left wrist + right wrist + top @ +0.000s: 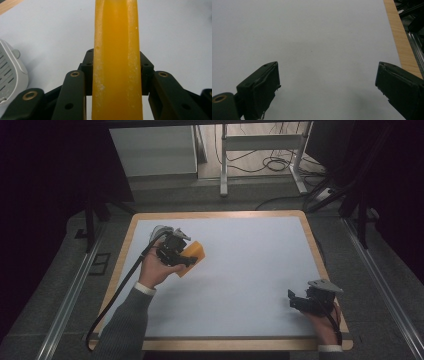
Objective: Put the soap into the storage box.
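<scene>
Where we look down from the high view, the worktop is the largest thing: a flat, matte, pale grey-white sheet with rounded corners, framed by a light wood rim. Its surface is smooth and plain; in the right gripper view it reads as an even grey field with the wood edge running along the upper right.

Next comes the orange block, a slab with a waxy, slightly translucent face. It sits in the worktop's far left part, held in the left claw. In the left gripper view the block rises up the middle as a tall band with rounded edges and whitish, powdery flecks along its sides; its top and bottom are cut off by the frame. The left claw is clamped on it, black hard-plastic jaws pressing both sides, brass-ringed pivots showing on the links.

Just behind the left hand lies a pale grey, ribbed device, cut off at the frame edge; we cannot tell what it is.

The right claw rests near the worktop's near right corner, held in the right hand. Its jaws stand wide apart, their dark pads rough-edged, nothing between them.
</scene>
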The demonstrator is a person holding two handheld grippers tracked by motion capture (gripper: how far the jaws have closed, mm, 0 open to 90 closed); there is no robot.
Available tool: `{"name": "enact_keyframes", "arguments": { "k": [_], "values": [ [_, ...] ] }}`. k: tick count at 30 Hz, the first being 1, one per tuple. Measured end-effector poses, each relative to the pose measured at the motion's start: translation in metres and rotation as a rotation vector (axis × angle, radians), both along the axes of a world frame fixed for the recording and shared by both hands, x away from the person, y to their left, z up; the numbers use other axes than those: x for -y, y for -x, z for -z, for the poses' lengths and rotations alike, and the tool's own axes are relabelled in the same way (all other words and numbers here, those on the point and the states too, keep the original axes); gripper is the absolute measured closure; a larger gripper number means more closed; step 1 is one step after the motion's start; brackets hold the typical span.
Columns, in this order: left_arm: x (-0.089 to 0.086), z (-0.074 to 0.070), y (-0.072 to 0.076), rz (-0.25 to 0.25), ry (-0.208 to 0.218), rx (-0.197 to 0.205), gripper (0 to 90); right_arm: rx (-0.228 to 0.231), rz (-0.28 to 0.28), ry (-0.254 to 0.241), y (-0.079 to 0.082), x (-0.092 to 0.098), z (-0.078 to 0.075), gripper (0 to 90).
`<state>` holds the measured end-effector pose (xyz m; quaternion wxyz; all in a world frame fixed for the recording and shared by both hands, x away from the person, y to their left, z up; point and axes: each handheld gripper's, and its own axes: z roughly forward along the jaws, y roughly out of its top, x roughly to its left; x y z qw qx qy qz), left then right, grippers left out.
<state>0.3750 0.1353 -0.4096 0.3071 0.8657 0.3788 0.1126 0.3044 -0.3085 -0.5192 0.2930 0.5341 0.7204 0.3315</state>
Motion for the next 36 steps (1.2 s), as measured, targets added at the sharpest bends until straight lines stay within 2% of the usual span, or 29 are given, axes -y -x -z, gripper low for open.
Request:
{"name": "enact_keyframes", "arguments": {
  "k": [18, 24, 36],
  "values": [
    [-0.009, -0.001, -0.011, -0.032, 0.003, -0.013, 61.0, -0.003, 0.007, 0.003, 0.0, 0.001, 0.0, 5.7],
    [-0.015, -0.003, -0.014, -0.049, 0.003, 0.002, 61.0, -0.005, 0.01, 0.003, 0.0, 0.002, 0.001, 5.7],
    [-0.03, -0.001, -0.025, -0.084, 0.018, -0.018, 61.0, -0.007, 0.009, 0.004, -0.001, 0.002, 0.002, 5.7]
  ]
}}
